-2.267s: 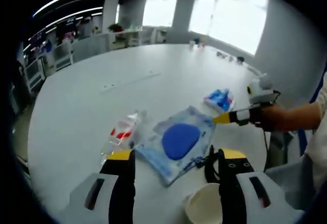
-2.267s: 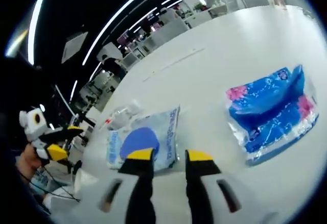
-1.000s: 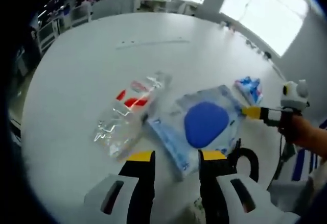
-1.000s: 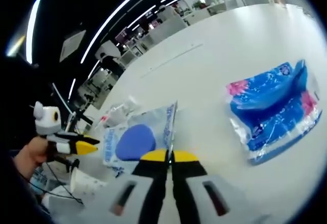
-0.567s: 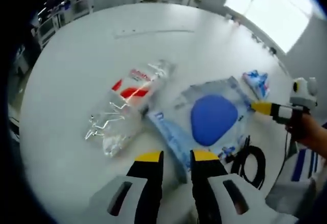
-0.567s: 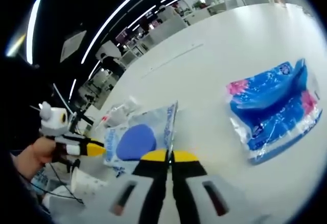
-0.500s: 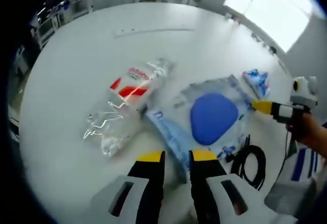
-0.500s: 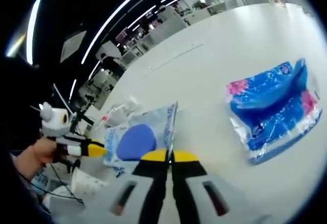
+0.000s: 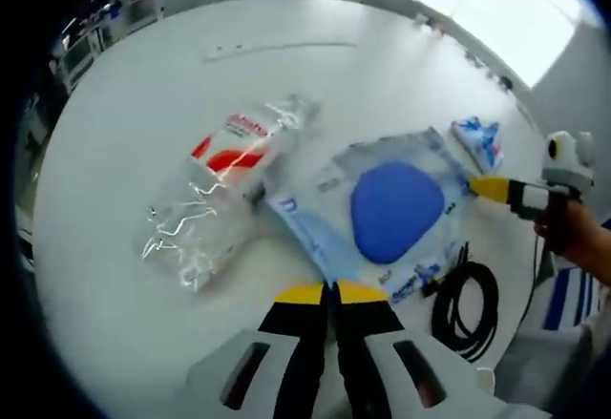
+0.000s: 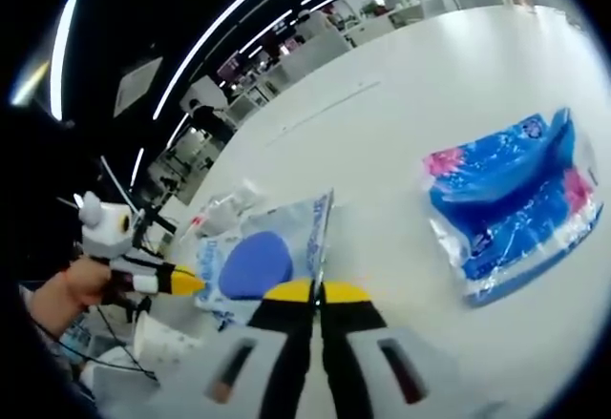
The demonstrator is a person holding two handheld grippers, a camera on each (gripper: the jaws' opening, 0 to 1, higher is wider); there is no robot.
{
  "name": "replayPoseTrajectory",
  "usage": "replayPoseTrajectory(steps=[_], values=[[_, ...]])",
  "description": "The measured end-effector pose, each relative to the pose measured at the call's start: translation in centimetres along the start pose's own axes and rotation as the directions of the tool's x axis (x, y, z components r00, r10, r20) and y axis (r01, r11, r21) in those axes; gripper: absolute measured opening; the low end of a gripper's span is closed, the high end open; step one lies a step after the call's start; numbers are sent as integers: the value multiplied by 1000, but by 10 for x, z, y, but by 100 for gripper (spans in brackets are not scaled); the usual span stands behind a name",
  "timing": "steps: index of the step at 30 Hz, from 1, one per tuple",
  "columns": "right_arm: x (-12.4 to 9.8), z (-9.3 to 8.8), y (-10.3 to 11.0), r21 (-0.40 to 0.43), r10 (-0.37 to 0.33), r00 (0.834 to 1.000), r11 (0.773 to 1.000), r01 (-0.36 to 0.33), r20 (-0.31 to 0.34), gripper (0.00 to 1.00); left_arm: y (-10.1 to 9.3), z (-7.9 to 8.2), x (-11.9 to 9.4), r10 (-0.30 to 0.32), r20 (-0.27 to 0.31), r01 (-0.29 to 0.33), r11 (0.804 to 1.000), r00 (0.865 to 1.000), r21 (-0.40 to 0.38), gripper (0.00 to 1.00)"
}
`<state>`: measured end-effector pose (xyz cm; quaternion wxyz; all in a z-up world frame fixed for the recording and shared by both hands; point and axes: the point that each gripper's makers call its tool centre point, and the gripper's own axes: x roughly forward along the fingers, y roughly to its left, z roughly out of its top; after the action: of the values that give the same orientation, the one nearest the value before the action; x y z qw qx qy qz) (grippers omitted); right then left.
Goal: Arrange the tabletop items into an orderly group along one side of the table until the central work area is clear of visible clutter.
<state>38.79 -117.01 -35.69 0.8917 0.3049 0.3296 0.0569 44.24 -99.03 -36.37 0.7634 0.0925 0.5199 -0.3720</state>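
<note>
The blue-pad packet (image 9: pixel 387 211), a clear flat pouch with a blue oval inside, is pinched at two edges and stretched between both tools above the white table (image 9: pixel 143 94). In the left gripper view, the left gripper (image 9: pixel 330 292) is seen with its yellow-tipped jaws pressed together on the packet's near edge, the packet fanning away from the tips toward 1 o'clock. At the packet's far corner, toward 3 o'clock, the right gripper (image 9: pixel 485 188) is met, its yellow tip touching the plastic, with a hand (image 9: pixel 573 238) behind it. A crumpled clear bag with red print (image 9: pixel 221 185) is laid just beside the packet at 10 o'clock, touching or overlapping its edge. A coiled black cable (image 9: pixel 465 295) is spotted at 4 o'clock, near the packet's lower corner, and a small blue-and-pink pack (image 9: pixel 477 140) sits well beyond at 2 o'clock. In the right gripper view, the right gripper (image 10: pixel 316 292) is shown with jaws closed tight on the packet's (image 10: pixel 258 259) thin edge, the pouch rising from the tips toward 11 o'clock; the left gripper (image 10: pixel 181 283) is caught at 9 o'clock, at the packet's other side. The blue-and-pink pack (image 10: pixel 511 209) lies apart at 2 o'clock on bare table (image 10: pixel 401 114).
</note>
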Motion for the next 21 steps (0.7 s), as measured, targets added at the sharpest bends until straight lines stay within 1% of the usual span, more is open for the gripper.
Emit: replayPoseTrajectory(steps=[10,17,21], values=[[-3,1,1,3,2,1000,1000,-2,6,0,-3,4,-3,-10,13,10,1000,1000,-13,0],[-12,8,0,4,-4,1000,1000,4,27,0,-11,9,-3,-24,29,25,1000,999,-5,0],[-18,13,-1,3,-13,999,1000,13,50,0,-15,13,-2,-36,45,36,999,998,-11,0]])
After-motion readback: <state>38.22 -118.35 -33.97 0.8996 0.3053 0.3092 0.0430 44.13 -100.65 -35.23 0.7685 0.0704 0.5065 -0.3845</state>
